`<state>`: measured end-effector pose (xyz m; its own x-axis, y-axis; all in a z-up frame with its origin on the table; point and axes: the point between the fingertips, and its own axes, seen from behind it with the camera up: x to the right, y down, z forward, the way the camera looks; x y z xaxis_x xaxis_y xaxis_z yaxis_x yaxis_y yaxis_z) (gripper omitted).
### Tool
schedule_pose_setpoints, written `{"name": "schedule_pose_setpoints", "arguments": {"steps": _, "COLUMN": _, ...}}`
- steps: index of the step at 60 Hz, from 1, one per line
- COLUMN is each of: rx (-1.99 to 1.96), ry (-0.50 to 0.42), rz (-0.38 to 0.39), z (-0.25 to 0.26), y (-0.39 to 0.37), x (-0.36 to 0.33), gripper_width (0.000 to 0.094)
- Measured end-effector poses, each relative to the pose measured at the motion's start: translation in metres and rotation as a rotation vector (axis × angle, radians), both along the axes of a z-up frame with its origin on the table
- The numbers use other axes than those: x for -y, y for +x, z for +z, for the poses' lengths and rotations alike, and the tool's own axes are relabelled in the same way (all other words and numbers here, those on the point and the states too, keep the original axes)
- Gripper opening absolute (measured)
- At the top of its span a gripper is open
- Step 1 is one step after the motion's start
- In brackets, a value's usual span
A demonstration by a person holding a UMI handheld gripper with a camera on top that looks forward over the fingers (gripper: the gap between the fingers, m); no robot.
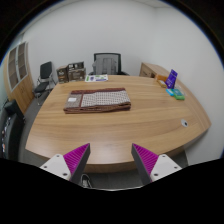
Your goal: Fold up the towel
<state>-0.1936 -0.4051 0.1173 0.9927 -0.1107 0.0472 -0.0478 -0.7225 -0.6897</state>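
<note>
A brown checkered towel [98,100] lies flat and folded into a rectangle on the far left part of the large wooden table [120,125]. My gripper [112,162] is well back from it, over the table's near edge, with its two magenta-padded fingers [73,158] spread wide apart and nothing between them. The towel is far beyond the fingers and a little to their left.
A purple box [171,78] and a green item [176,94] sit at the table's far right. A small white object [183,123] lies near the right edge. Office chairs [106,63] stand behind the table, with another chair [12,125] at the left side.
</note>
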Motion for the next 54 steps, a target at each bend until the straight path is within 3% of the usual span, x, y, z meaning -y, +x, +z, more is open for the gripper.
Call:
{"name": "schedule_pose_setpoints", "arguments": {"steps": 9, "rx": -0.063, "ry": 0.047, "rz": 0.122, "z": -0.022, "y": -0.103, "x": -0.105, "gripper_width": 0.0865}}
{"name": "schedule_pose_setpoints", "arguments": {"steps": 18, "rx": -0.093, "ry": 0.078, "rz": 0.174, "z": -0.045, "y": -0.168, "x": -0.202, "gripper_width": 0.0864}}
{"name": "schedule_pose_setpoints", "arguments": {"steps": 32, "rx": -0.023, "ry": 0.050, "rz": 0.147, "z": -0.098, "y": -0.199, "x": -0.311, "gripper_width": 0.0858}}
{"name": "schedule_pose_setpoints", "arguments": {"steps": 40, "rx": 0.024, "ry": 0.011, "rz": 0.150, "z": -0.124, "y": -0.198, "x": -0.339, "gripper_width": 0.0782}}
{"name": "schedule_pose_setpoints", "arguments": {"steps": 49, "rx": 0.055, "ry": -0.005, "rz": 0.151, "z": -0.125, "y": -0.191, "x": -0.347, "gripper_width": 0.0431}}
{"name": "schedule_pose_setpoints", "arguments": {"steps": 54, "rx": 0.097, "ry": -0.017, "rz": 0.131, "z": -0.124, "y": -0.174, "x": -0.351, "gripper_width": 0.0092}}
